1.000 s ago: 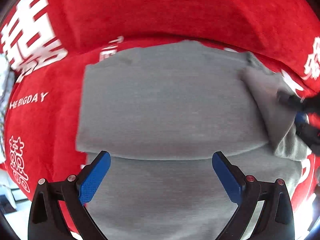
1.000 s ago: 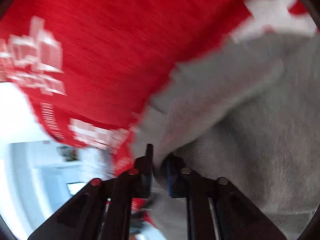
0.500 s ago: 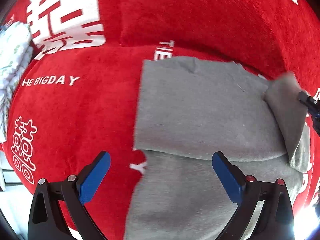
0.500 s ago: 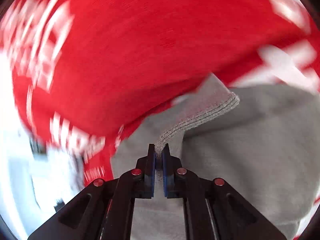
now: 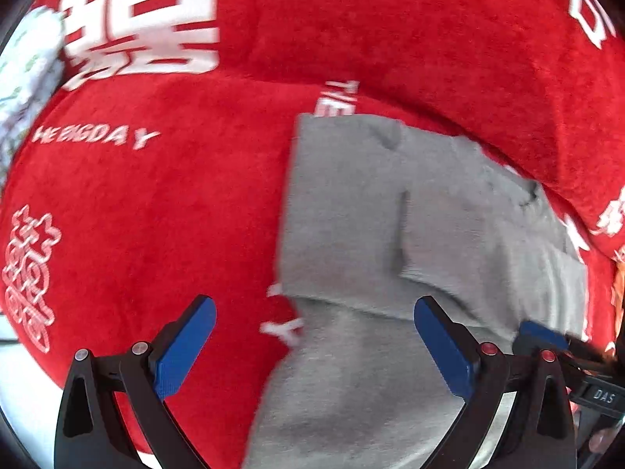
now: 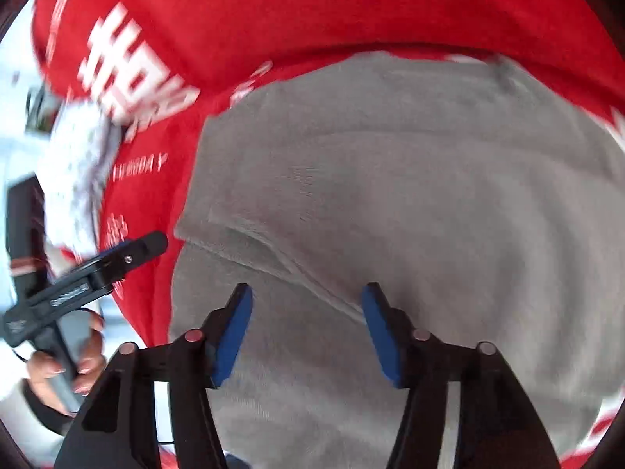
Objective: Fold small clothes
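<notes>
A small grey garment (image 5: 351, 203) lies flat on a red blanket (image 5: 164, 211), with one sleeve (image 5: 480, 234) folded across its body. My left gripper (image 5: 314, 305) hovers open over the garment's lower left edge, its blue pads holding nothing. In the right wrist view the grey garment (image 6: 410, 195) fills most of the frame. My right gripper (image 6: 306, 293) stands just above a ribbed hem, its jaws opening; cloth lies under them but none is pinched. The right gripper (image 5: 547, 340) also shows at the left view's lower right, and the left gripper (image 6: 129, 250) at the right view's left edge.
A red cushion (image 5: 429, 39) with white characters rises behind the garment. A white patterned cloth (image 5: 23, 90) lies at the blanket's far left, and that same white cloth (image 6: 78, 172) shows in the right view. A person's hand (image 6: 66, 363) grips the left tool's handle.
My right gripper carried the sleeve over the garment, let it go and opened. The left gripper shifted left, so the garment now sits to the right in its view.
</notes>
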`<act>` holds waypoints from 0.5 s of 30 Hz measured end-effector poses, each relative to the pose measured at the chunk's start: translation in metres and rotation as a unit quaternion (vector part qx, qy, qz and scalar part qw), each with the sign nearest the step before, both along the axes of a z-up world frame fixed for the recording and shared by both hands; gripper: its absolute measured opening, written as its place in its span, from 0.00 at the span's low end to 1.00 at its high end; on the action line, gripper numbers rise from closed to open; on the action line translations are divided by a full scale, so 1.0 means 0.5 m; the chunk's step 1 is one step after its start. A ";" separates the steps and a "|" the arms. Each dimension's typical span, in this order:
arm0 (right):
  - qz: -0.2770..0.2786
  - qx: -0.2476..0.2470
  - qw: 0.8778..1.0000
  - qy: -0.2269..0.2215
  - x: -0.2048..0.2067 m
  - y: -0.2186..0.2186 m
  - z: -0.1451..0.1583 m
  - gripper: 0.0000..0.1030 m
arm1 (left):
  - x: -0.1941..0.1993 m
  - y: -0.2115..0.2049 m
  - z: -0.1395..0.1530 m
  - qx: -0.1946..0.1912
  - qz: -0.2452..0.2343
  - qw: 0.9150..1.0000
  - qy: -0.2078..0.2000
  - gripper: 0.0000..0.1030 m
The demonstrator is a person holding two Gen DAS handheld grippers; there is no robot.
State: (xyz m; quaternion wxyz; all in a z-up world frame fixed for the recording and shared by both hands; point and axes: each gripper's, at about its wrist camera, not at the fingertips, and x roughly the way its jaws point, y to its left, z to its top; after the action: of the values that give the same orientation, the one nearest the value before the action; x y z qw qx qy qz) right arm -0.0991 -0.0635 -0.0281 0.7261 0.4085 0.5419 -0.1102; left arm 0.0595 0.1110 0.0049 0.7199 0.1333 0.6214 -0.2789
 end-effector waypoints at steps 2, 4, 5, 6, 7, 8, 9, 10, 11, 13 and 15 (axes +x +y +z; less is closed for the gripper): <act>-0.059 0.027 0.998 0.002 -0.063 -0.030 -0.004 0.61 | -0.002 -0.031 -0.011 -0.015 -0.019 1.000 0.019 0.99; -0.127 0.053 0.990 0.007 -0.139 -0.064 -0.010 0.61 | -0.001 -0.068 -0.035 -0.022 -0.030 0.998 0.047 0.99; -0.165 0.066 0.984 0.009 -0.177 -0.079 -0.014 0.61 | 0.000 -0.082 -0.045 -0.026 -0.031 0.998 0.057 0.97; -0.201 0.078 0.976 0.007 -0.223 -0.092 -0.014 0.61 | 0.003 -0.099 -0.058 -0.028 -0.030 0.997 0.064 0.88; -0.243 0.091 0.966 0.001 -0.268 -0.106 -0.020 0.61 | 0.004 -0.110 -0.066 -0.024 -0.029 0.997 0.069 0.79; -0.272 0.098 0.957 -0.004 -0.293 -0.118 -0.022 0.61 | 0.005 -0.119 -0.075 -0.018 -0.028 0.997 0.076 0.54; -0.298 0.103 0.949 -0.010 -0.319 -0.126 -0.026 0.61 | 0.008 -0.127 -0.083 -0.011 -0.024 0.997 0.079 0.30; -0.326 0.106 0.939 -0.016 -0.343 -0.135 -0.032 0.61 | 0.009 -0.131 -0.083 -0.008 -0.022 0.997 0.074 0.25; -0.345 0.109 0.932 -0.020 -0.355 -0.140 -0.037 0.61 | 0.011 -0.134 -0.077 -0.012 -0.022 0.997 0.068 0.17; -0.387 0.118 0.914 -0.038 -0.381 -0.154 -0.051 0.59 | 0.014 -0.132 -0.064 -0.021 -0.022 0.998 0.061 0.10; -0.386 0.102 0.916 -0.033 -0.383 -0.167 -0.046 0.06 | 0.010 -0.126 -0.054 -0.024 -0.026 0.998 0.057 0.10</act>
State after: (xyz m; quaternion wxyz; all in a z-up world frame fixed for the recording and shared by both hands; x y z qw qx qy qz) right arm -0.2908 -0.1471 -0.0513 0.5989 0.6612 0.3261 -0.3127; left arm 0.0646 0.0480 -0.0220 0.6785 0.1164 0.6512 -0.3195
